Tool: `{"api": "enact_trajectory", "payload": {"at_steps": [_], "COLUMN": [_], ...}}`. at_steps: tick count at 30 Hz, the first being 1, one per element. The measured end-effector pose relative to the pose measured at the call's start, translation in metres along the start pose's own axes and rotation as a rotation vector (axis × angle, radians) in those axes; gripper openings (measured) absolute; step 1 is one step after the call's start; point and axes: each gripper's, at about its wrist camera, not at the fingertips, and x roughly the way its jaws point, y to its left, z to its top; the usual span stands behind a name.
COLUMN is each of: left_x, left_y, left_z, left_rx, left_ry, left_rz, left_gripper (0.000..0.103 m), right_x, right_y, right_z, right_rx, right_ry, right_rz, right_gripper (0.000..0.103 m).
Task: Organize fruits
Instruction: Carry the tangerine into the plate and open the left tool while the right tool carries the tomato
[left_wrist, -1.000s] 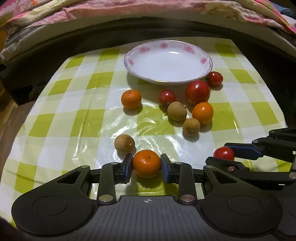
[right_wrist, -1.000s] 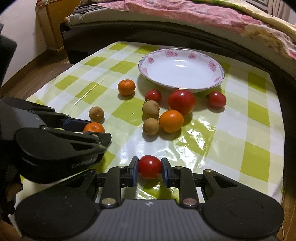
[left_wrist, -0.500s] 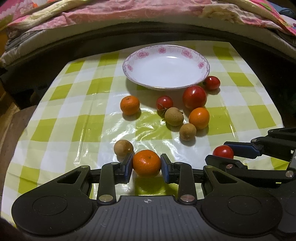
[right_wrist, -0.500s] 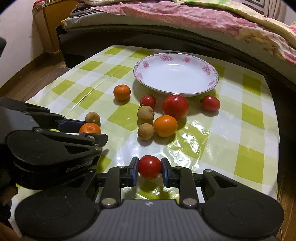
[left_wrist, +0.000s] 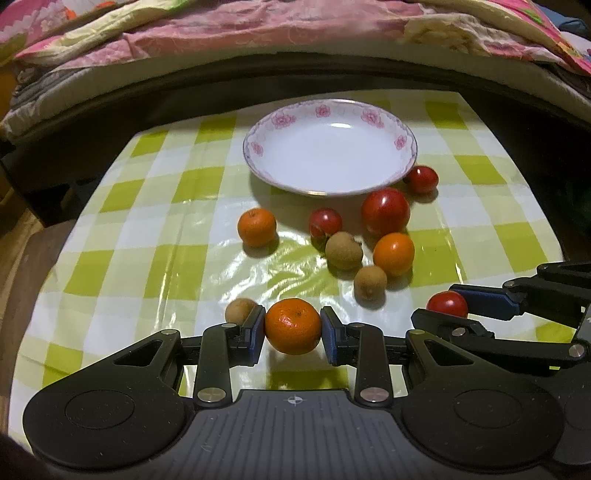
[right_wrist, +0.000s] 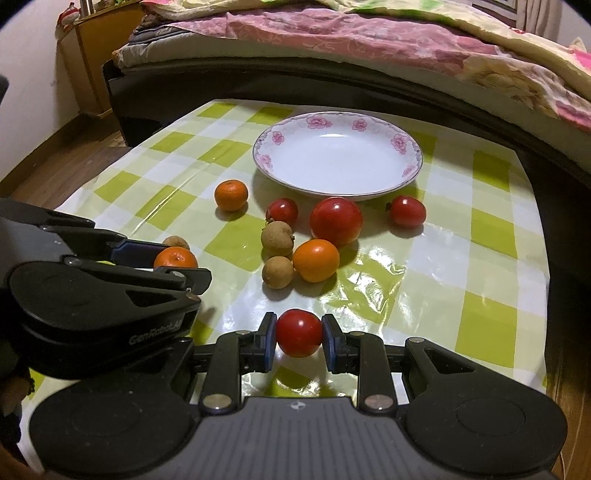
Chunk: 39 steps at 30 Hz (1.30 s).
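Both tools have lifted their fruit, the mandarin (left_wrist: 293, 326) and the tomato (right_wrist: 299, 333), clear of the tablecloth (left_wrist: 155, 236).

I'm in a home bedroom. Beyond my tongs a bed (right_wrist: 369, 48) with pink floral quilts (left_wrist: 258, 26) runs behind a checked tablecloth (left_wrist: 147, 240). Far left stands a wooden cabinet (right_wrist: 96, 59).
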Motion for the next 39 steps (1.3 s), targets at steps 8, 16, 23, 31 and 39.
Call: {"api": "enact_trajectory", "payload": {"at_steps": [8,16,23,31,39], "left_x": [-0.003,0.000,0.014,0.040,0.069], "left_y": [0.003,0.002,0.002,0.002,0.007], "left_z": [0.016,0.042,0.068,0.096,0.110], "left_rx": [-0.026,-0.021,-0.014,-0.022,-0.049], "left_ry": [-0.022,-0.052,-0.070,-0.069,-0.034], "left_rz": [-0.009,-0.016,-0.026,-0.055,-0.079], "left_gripper": [0.039,0.039,0.039,0.038,0.038], "right_x": [-0.006,-0.008,0.000,0.024,0.054], "right_y": [-0.005,-0.014,-0.028,-0.048,-0.062], "right_z": [0.014,0.034,0.058,0.086,0.104], "right_rx": [0.018,0.042,0.053,0.053,0.028], "right_ry": [-0.037,-0.071,-0.094,-0.107,-0.112], "right_rz": [-0.012,-0.031,-0.045,-0.063,-0.057], "right_gripper": [0.029,0.029,0.029,0.029,0.029]}}
